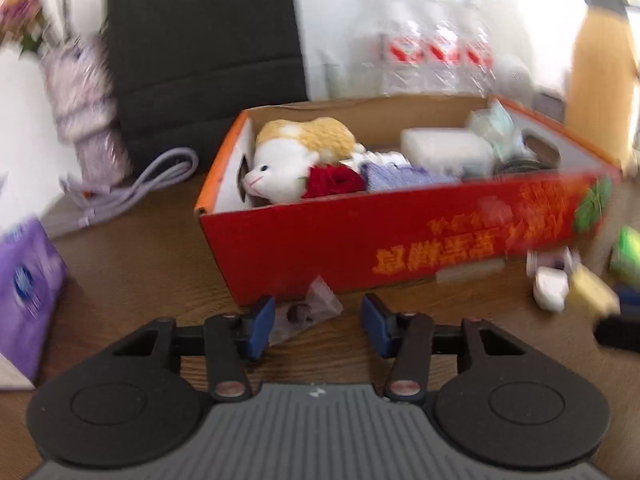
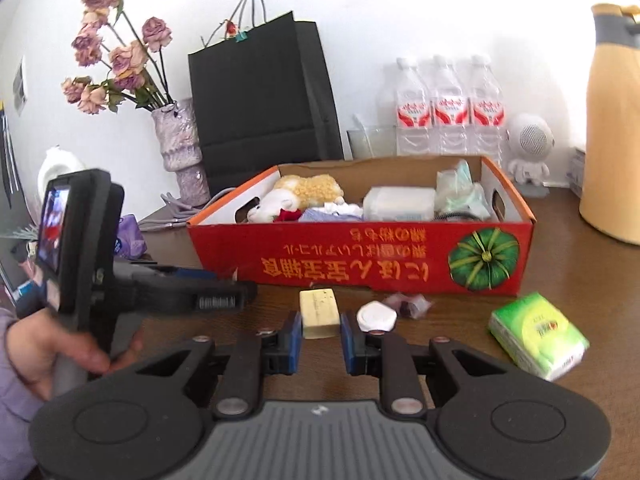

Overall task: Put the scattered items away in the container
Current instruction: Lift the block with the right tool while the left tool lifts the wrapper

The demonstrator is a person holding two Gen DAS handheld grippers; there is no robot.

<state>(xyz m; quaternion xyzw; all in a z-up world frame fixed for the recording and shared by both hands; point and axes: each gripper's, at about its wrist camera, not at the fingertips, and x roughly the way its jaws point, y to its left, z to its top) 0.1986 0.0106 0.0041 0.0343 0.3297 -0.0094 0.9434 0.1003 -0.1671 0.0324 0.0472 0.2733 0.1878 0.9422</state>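
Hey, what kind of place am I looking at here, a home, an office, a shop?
Most likely a home or small office table against a white wall. A vase of dried roses, a black paper gift bag and three water bottles stand behind the red cardboard box.

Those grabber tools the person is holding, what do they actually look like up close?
Each gripper, left and right, has blue finger pads on black linkage arms with silver pivot pins, two black round discs and a ribbed grey body. The right wrist view shows the left unit's small lit screen and a lavender sleeve.
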